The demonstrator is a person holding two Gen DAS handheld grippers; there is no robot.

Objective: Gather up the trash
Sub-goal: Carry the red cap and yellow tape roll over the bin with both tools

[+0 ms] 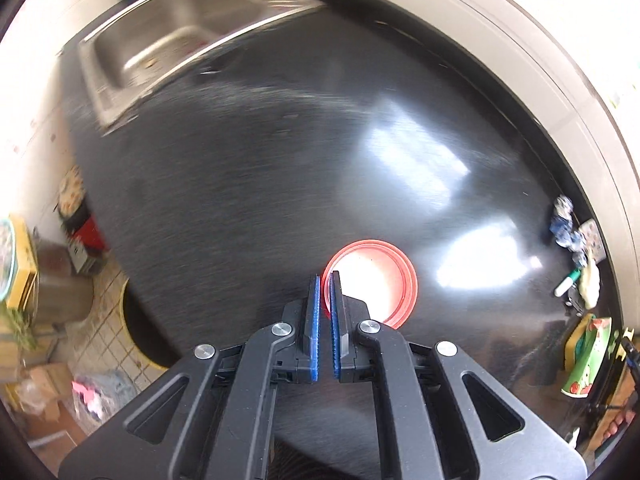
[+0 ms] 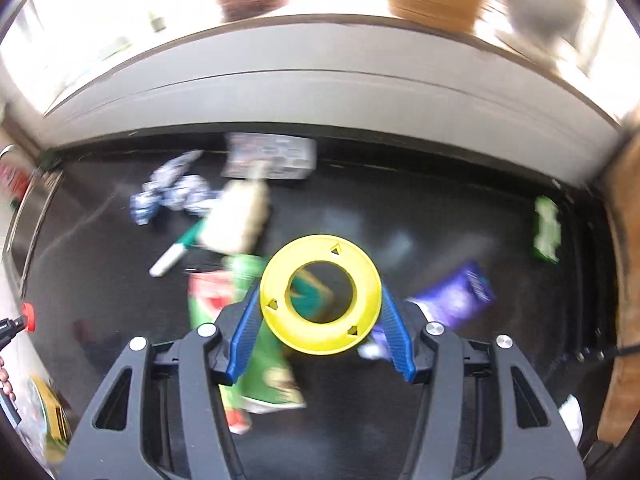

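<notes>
My left gripper [image 1: 325,280] is shut on the rim of a red round lid [image 1: 374,280] and holds it over the black countertop [image 1: 260,152]. My right gripper [image 2: 320,300] is shut on a yellow ring-shaped spool [image 2: 320,294], held between the blue pads [image 2: 244,328] above the counter. Trash lies below and beyond it: a green snack packet [image 2: 264,368], a purple wrapper [image 2: 460,296], a blue-white crumpled wrapper [image 2: 172,194], a pale crumpled bag [image 2: 236,220], a green-capped marker [image 2: 176,254], a flat printed packet [image 2: 272,156] and a green wrapper [image 2: 546,228].
A steel sink [image 1: 168,36] is set in the counter at the far left. A round yellow-rimmed bin [image 1: 140,340] stands on the tiled floor below the counter's left edge. A grey backsplash [image 2: 320,96] runs behind the counter. Trash also shows at the right in the left wrist view [image 1: 576,240].
</notes>
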